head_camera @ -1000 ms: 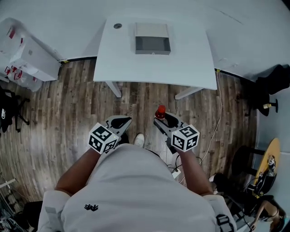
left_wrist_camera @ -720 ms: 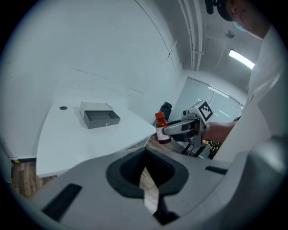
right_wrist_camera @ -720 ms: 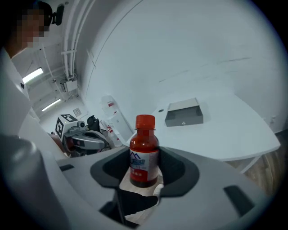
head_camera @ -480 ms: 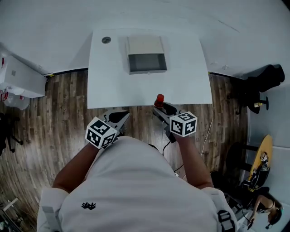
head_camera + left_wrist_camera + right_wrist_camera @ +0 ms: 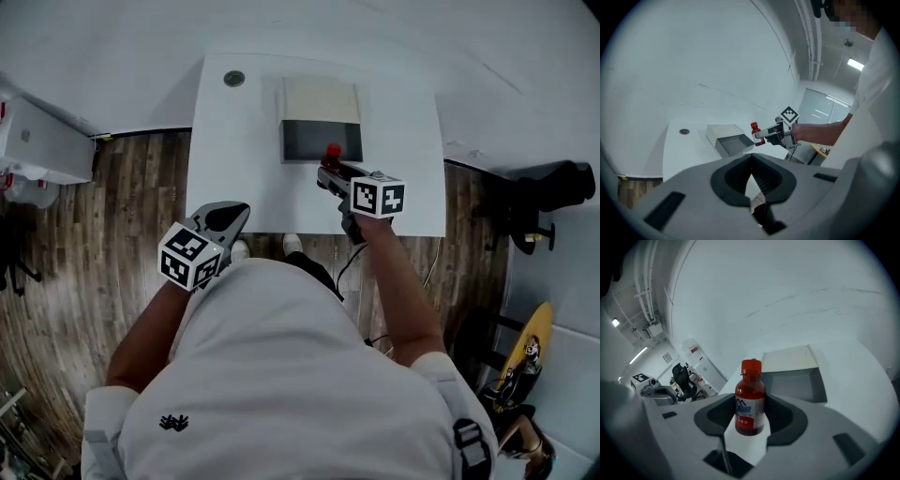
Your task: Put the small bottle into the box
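A small bottle (image 5: 332, 153) of red liquid with a red cap stands upright between the jaws of my right gripper (image 5: 330, 172), which is shut on it. In the head view it hangs above the near right edge of the open grey box (image 5: 322, 141) on the white table (image 5: 234, 178). The right gripper view shows the bottle (image 5: 750, 390) in the right gripper (image 5: 751, 420), with the box (image 5: 790, 359) just beyond. My left gripper (image 5: 230, 214) is held at the table's near edge, shut and empty. In the left gripper view, the left gripper (image 5: 751, 161) looks towards the bottle (image 5: 756, 133) and box (image 5: 731, 143).
A small round dark disc (image 5: 234, 79) sits in the table's far left corner. A white cabinet (image 5: 42, 141) stands on the wooden floor to the left. A black chair (image 5: 553, 187) is to the right of the table.
The person has stepped up to the table. My right gripper has carried the bottle forward from over the floor to the box's near edge. The left gripper stays close to the body.
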Motion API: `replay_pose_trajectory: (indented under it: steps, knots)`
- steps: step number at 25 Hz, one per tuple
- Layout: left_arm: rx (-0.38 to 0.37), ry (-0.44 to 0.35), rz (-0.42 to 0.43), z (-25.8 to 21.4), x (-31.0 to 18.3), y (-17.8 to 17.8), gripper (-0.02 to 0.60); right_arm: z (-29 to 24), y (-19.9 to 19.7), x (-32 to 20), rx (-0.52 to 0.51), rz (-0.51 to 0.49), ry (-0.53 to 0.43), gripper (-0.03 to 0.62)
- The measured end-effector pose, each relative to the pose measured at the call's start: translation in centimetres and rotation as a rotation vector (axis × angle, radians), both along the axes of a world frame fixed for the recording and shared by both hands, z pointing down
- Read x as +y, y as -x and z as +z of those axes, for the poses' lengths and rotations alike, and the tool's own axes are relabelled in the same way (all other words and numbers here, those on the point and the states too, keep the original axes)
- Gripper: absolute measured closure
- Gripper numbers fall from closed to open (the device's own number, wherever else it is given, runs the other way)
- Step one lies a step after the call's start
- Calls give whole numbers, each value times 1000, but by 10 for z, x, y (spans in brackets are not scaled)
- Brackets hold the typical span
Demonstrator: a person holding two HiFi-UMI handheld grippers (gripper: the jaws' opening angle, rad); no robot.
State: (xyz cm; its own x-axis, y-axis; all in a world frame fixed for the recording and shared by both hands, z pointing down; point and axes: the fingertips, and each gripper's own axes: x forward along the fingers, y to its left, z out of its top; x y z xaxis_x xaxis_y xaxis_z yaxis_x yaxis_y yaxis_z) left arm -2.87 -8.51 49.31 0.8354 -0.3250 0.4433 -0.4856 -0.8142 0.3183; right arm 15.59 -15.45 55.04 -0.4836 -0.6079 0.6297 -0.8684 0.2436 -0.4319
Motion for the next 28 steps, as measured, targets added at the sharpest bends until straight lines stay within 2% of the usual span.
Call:
replay_pose_trajectory:
  steps: [6, 11, 17, 28]
  knots:
    - [13, -30, -137, -11, -31, 3, 575, 28, -18, -57, 45, -68, 100, 393]
    - [12, -32, -215, -12, -39, -3, 575, 61, -29, -80, 92, -130, 180, 392]
    - [-21, -15, -251, -5, -35, -10, 575, 89, -31, -95, 86, -172, 242, 391]
    - [-29, 6, -300, -1, -34, -12, 575, 121, -31, -102, 96, -201, 320, 391]
